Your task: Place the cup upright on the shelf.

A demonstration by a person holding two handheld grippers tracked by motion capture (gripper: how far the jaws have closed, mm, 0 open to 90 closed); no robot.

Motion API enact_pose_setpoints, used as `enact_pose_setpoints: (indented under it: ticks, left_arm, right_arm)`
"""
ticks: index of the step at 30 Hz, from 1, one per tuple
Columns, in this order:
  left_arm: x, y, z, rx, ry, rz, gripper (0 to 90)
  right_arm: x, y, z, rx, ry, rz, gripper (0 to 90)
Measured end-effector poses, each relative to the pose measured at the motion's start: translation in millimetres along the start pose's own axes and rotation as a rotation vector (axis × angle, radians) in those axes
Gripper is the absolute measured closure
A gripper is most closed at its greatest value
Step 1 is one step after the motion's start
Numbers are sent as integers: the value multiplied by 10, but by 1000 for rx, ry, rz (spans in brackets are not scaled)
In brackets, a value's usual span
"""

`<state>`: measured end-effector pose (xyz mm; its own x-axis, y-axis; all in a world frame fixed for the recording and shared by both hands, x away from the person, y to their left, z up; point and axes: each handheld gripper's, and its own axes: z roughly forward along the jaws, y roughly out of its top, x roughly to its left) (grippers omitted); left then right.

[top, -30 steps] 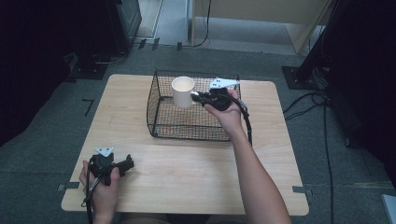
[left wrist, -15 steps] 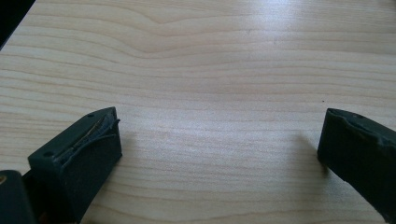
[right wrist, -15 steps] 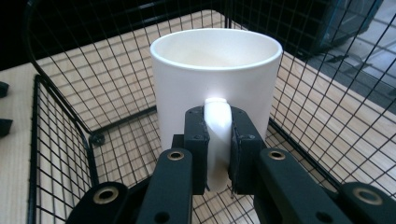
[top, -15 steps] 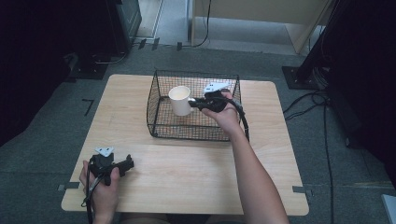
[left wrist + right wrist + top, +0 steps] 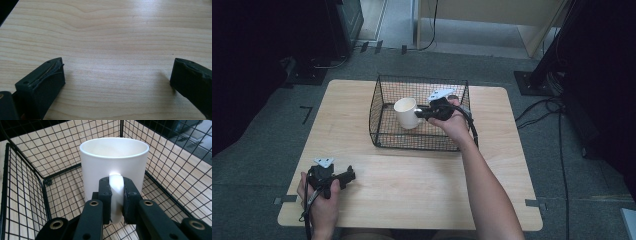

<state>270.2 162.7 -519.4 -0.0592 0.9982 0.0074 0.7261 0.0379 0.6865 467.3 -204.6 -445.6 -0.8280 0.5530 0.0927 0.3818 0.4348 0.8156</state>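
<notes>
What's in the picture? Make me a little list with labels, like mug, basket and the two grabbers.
mug: white, upright, inside the basket
basket: black wire, on the table
table: light wood
right gripper: shut on the mug's handle
left gripper: open, nothing between its jaws, over bare table
mug resting or lifted: cannot tell

High view sits above the person's side, looking forward and down over the whole worktop (image 5: 412, 180) and floor behind. Left gripper view rides the left claw (image 5: 117, 82), very near bare worktop, facing down along it. Right gripper view rides the right claw (image 5: 117, 200), close up on the mug (image 5: 113, 162) inside the basket (image 5: 30, 175). High view shares mug, basket and worktop with them.
</notes>
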Motion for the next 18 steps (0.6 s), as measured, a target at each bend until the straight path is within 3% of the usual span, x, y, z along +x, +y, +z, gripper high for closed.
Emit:
enact_pose_setpoints:
  ticks: [5, 9, 11, 15, 18]
  left_arm:
    - [1, 0, 0, 0, 0, 1, 0]
    - [2, 1, 0, 0, 0, 1, 0]
    - [1, 1, 0, 0, 0, 1, 0]
    - [1, 0, 0, 0, 0, 0, 0]
    - [0, 0, 0, 0, 0, 0, 0]
  right_arm:
    - [-7, -2, 0, 51, 13, -6, 804]
    - [-64, -36, -10, 80, 40, 67, 802]
    - [-74, -42, -7, 81, 51, 80, 801]
    - [-41, -31, 37, 157, 95, 128, 790]
    - [-12, -18, 49, 180, 105, 113, 793]
